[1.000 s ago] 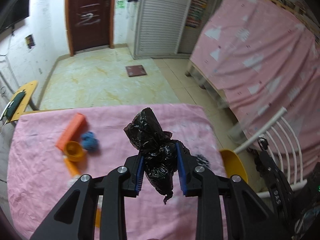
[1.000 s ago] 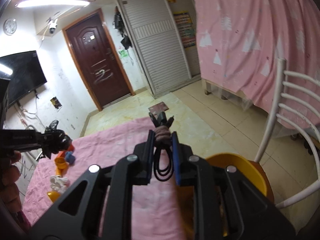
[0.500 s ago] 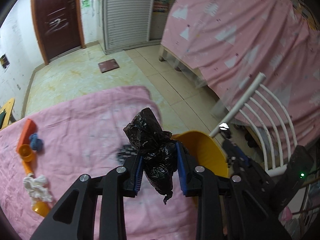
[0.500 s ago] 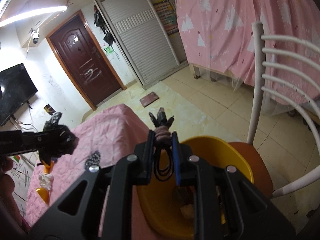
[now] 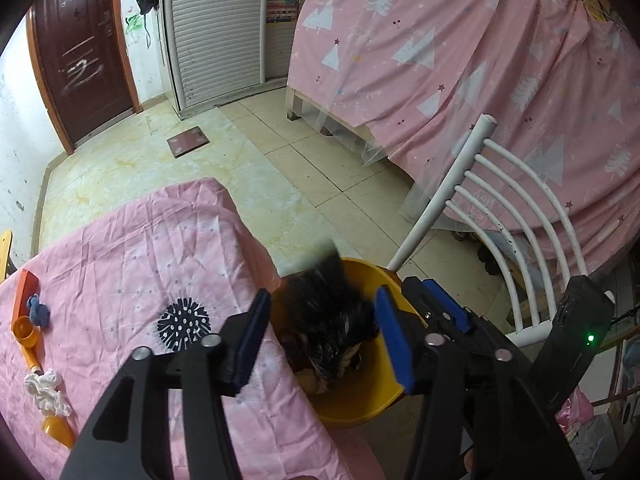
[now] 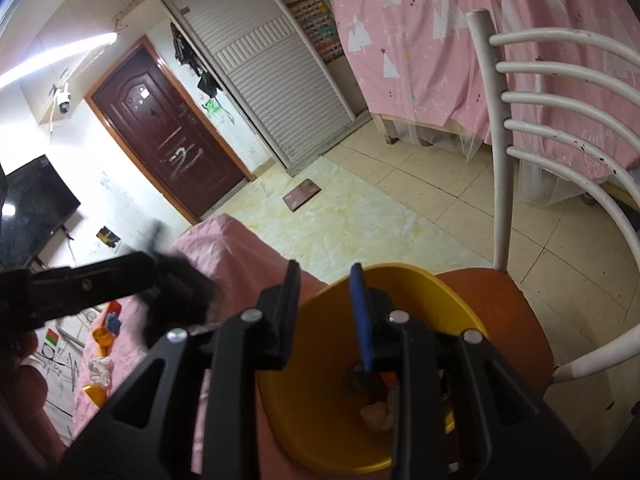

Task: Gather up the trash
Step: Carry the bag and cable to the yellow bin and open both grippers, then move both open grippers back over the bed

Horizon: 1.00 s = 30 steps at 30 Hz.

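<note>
The table (image 5: pixel 132 264), under a pink cloth, sat right against a chair (image 6: pixel 500 292), and the yellow bin (image 5: pixel 360 404) stood on the chair seat just below the table edge, likely so trash could go straight off the table into it. Left gripper (image 5: pixel 320 340) hung over the bin mouth, jaws just been opening and now well apart; the black bag (image 5: pixel 326 308) sat between them, blurred, touching neither pad, apparently dropping into the bin. Right gripper (image 6: pixel 325 312) also pointed into the bin, jaws just been opening to a narrow gap with nothing between them; a dark scrap (image 6: pixel 366 382) lay at the bin bottom under its blue pad, beside a pale wad (image 6: pixel 378 416), so its load seemed already dumped. Both grippers were held over the bin for release, judging by the layout. Still on the table, well apart from the bin: a spiky black ball (image 5: pixel 183 322), an orange block (image 5: pixel 24 292), a blue lump (image 5: pixel 38 312), an orange cup (image 5: pixel 24 330), white tissue (image 5: pixel 46 392). Collection looked partway done, those bits left.
</note>
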Motion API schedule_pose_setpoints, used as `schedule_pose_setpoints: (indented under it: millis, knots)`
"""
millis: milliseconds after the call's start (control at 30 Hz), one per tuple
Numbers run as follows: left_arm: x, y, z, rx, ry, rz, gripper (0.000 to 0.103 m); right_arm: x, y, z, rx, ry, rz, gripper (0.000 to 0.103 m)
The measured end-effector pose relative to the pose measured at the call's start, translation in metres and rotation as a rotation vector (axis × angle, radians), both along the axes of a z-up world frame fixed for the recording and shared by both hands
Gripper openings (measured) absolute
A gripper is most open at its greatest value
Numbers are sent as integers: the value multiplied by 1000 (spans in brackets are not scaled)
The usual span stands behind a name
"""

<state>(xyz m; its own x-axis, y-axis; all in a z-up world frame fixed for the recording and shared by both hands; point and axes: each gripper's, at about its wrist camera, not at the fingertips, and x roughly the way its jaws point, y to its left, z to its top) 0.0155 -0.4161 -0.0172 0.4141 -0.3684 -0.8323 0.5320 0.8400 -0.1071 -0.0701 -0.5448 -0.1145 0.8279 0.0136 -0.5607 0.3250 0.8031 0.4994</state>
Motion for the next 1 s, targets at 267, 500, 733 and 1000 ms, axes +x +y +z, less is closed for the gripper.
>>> schedule_pose_setpoints:
  millis: [267,500,733,1000]
  knots:
    - [2,12,8,-16,-2,22,53,1,3,4,-10,-3,1,24]
    - [6,41,17,-41,-5,63,53,8,27,12,-50,0,48,24]
    - [15,88,27,-64,-14,125,53,20,71,26,-113,-8,140,24]
    - [29,163,34,-61,-18,225,54,39,136,31,-167,2,280,41]
